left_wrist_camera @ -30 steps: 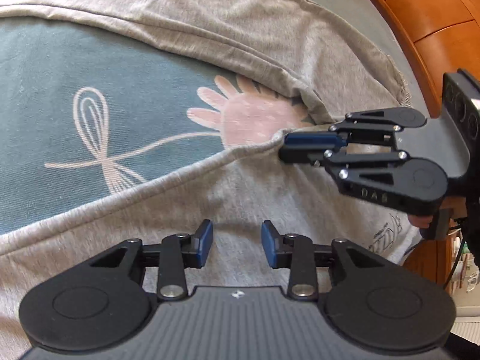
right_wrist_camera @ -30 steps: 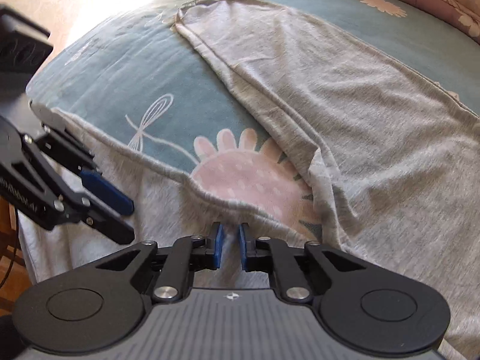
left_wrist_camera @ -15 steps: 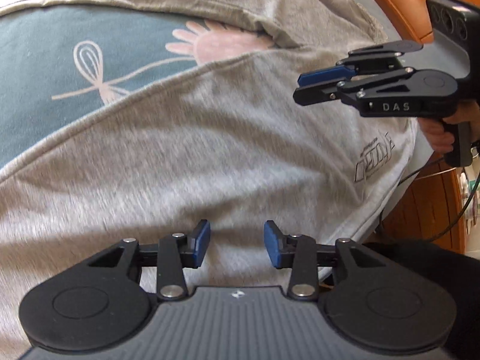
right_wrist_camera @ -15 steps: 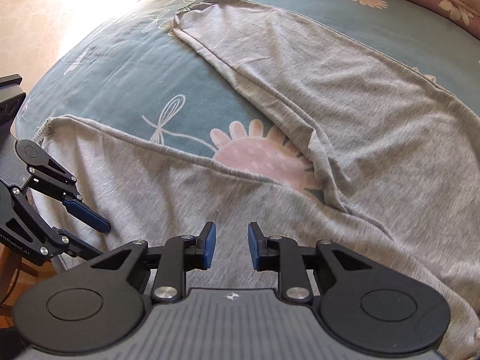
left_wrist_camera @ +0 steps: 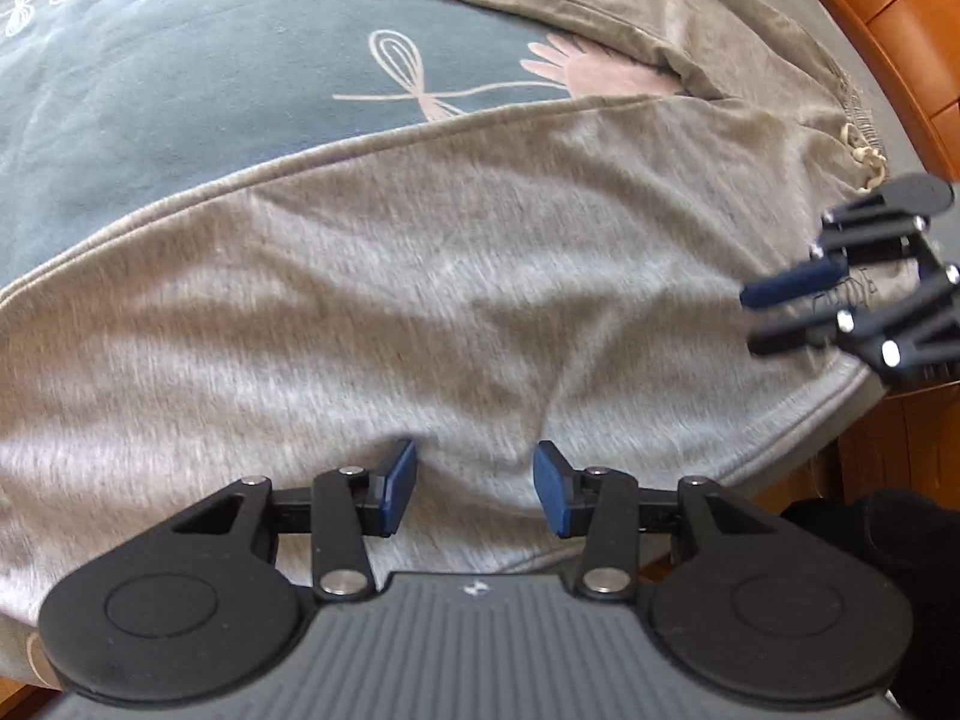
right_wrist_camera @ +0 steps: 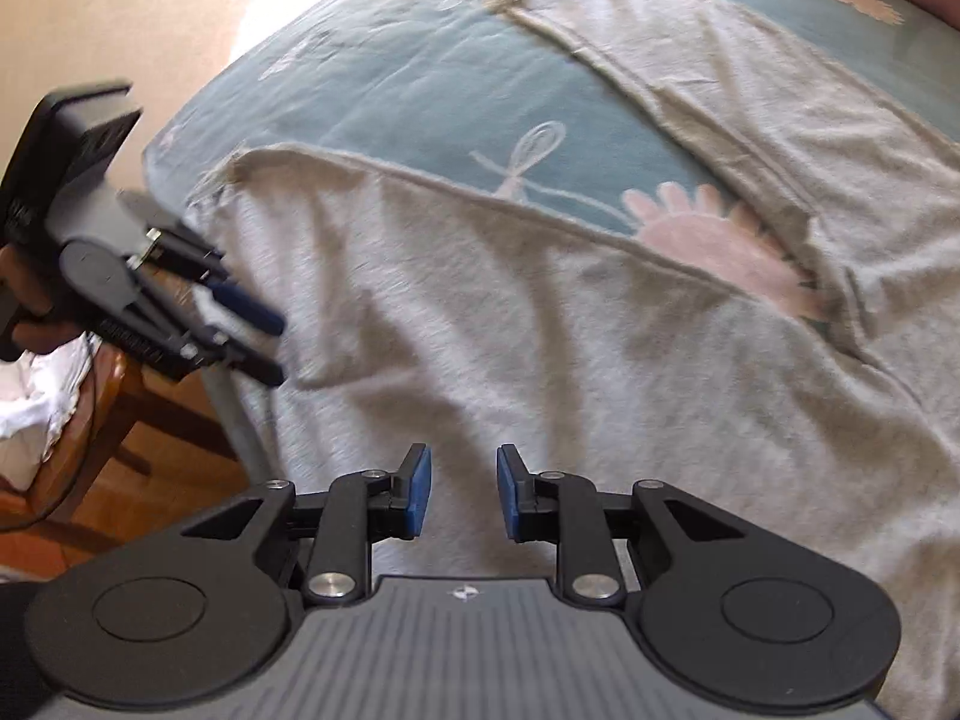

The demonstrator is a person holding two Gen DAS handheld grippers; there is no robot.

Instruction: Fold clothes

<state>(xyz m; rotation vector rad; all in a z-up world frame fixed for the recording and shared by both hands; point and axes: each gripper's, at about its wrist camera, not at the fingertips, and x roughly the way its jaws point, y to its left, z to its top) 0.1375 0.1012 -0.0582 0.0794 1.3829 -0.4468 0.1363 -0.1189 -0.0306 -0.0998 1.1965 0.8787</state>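
Plainly, the grey trousers (left_wrist_camera: 456,300) lie spread on the teal bedsheet (left_wrist_camera: 180,102), one leg near, the other running far, the sheet bare between them. The left gripper (left_wrist_camera: 474,489) is opening with nothing between its pads; the right gripper (right_wrist_camera: 461,492) stands part open, also empty. I judge the risk is a pinch that takes only the top layer or the sheet too, dragging the fold askew. The waist hangs at the bed's edge beside the wooden bed frame (left_wrist_camera: 900,6) and could slip off; the grippers sit near each other and may collide.

Trousers (left_wrist_camera: 456,300) spread on bedspread (left_wrist_camera: 180,96), seemingly overhanging its near edge
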